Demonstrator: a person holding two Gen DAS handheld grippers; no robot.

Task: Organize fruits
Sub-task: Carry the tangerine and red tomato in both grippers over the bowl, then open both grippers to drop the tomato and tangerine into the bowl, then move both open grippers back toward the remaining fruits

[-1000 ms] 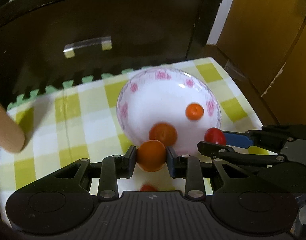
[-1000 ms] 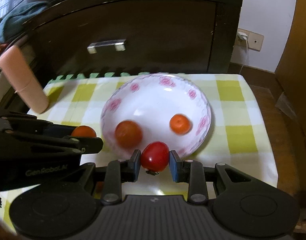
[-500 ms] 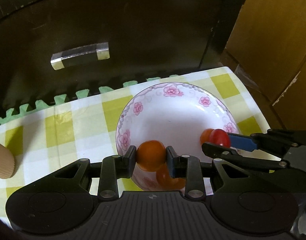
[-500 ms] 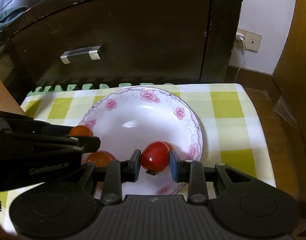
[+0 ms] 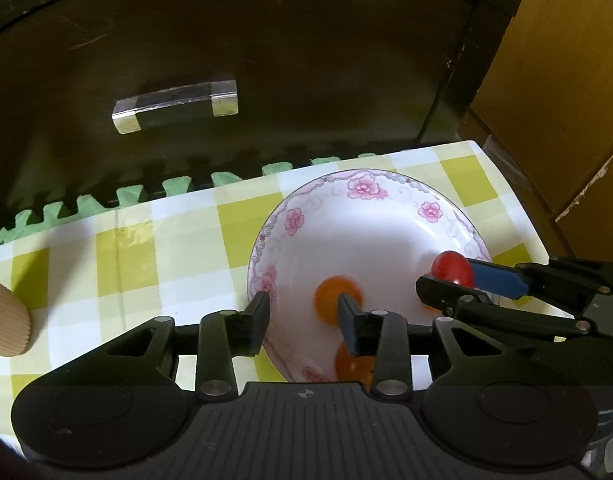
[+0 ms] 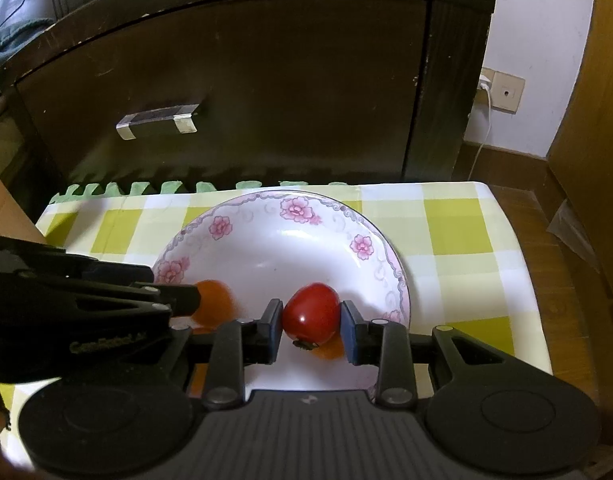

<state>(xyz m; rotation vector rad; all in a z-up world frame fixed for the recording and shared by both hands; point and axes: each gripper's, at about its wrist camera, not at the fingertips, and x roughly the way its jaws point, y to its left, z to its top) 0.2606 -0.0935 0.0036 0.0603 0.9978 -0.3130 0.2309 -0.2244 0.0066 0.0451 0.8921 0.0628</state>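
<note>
A white bowl [image 5: 364, 188] [image 6: 302, 206] with pink flowers sits on the yellow checked cloth [image 5: 186, 248]. My left gripper [image 5: 304, 316] hangs open over the bowl's near-left side. An orange fruit [image 5: 338, 300] [image 6: 214, 300], blurred, lies loose in the bowl just beyond the fingers. A second orange fruit [image 5: 352, 364] rests in the bowl beneath the left gripper. My right gripper [image 6: 311, 326] [image 5: 446, 276] is shut on a red tomato [image 6: 312, 312] [image 5: 452, 268] above the bowl's right side. Another orange fruit [image 6: 330, 350] lies under the tomato.
A dark cabinet with a metal handle [image 5: 174, 106] [image 6: 158, 120] stands right behind the table. A beige ribbed cup [image 5: 4, 320] stands at the left edge. A green foam mat [image 5: 130, 196] lines the far edge. The table drops off at right towards a wooden door [image 5: 566, 80].
My left gripper has opened and let go of the orange fruit, which has dropped into the bowl. Both grippers have moved forward over the bowl. The right one still holds the tomato.
</note>
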